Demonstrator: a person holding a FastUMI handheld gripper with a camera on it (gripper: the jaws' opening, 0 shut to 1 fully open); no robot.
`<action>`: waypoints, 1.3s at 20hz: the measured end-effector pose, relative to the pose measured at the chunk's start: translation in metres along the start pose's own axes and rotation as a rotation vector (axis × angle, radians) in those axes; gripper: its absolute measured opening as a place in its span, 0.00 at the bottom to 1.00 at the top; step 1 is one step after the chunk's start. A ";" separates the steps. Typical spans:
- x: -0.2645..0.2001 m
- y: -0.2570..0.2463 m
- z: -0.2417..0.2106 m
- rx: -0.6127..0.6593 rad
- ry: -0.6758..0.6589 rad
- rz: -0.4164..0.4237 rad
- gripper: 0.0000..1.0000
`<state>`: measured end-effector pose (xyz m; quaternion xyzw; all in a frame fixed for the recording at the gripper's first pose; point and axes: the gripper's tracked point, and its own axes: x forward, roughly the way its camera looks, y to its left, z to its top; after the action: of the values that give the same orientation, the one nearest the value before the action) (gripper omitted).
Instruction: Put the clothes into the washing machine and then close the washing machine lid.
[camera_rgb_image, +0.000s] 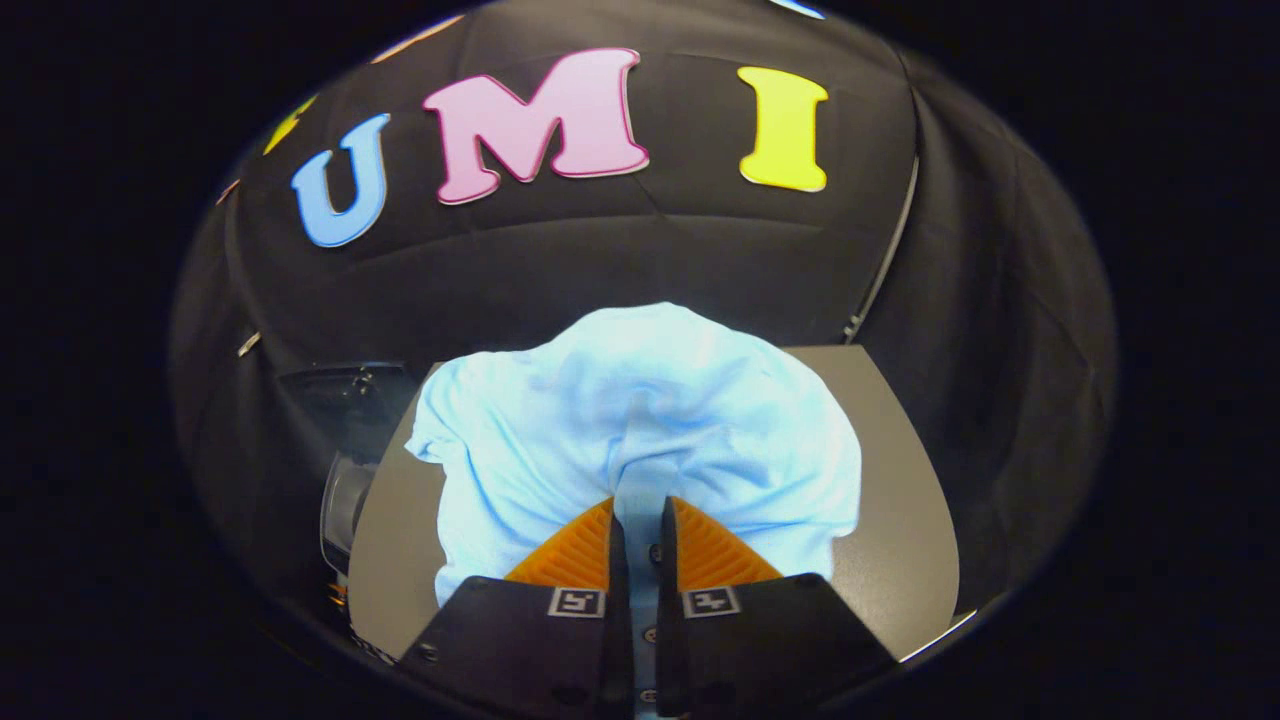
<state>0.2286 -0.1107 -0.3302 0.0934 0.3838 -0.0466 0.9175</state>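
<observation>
— Where are the clothes right now?

— A pale blue garment (640, 420) lies bunched in a rounded heap on the grey table (890, 500). It covers the middle of the tabletop and reaches back to the far edge, where its top rises in front of the black cloth wall (620, 270). Bare grey surface shows on both sides of the heap — a wider strip toward the right edge, a narrower one along the left edge.

— And the gripper?

— The gripper (640, 512) is down at the near side of the heap, and its two fingers (570, 555) are drawn close together, only a slim gap left between them. A fold of the blue cloth runs straight down into that gap, and the fabric puckers in creases toward the fingertips, so both fingers press on a pinch of the garment.

— Is the cloth lifted?

— I cannot tell; the heap looks to rest on the table, with its left corner hanging a little past the fabric's main mass.

— Anything of the washing machine?

— Off the table's left edge, low and in shadow, stands a dark appliance (345, 440) with a rounded grey part showing beside the tabletop. It is too dim to say whether a lid is up or down. A thin pale cable (885, 260) runs down the wall toward the table's far right corner.
</observation>
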 end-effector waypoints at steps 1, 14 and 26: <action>-0.002 0.001 0.001 0.035 -0.006 0.012 0.13; -0.105 0.064 0.100 0.048 -0.218 0.154 0.13; -0.181 0.282 0.145 -0.044 -0.299 0.452 0.12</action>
<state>0.2466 0.1375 -0.0629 0.1490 0.2144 0.1545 0.9529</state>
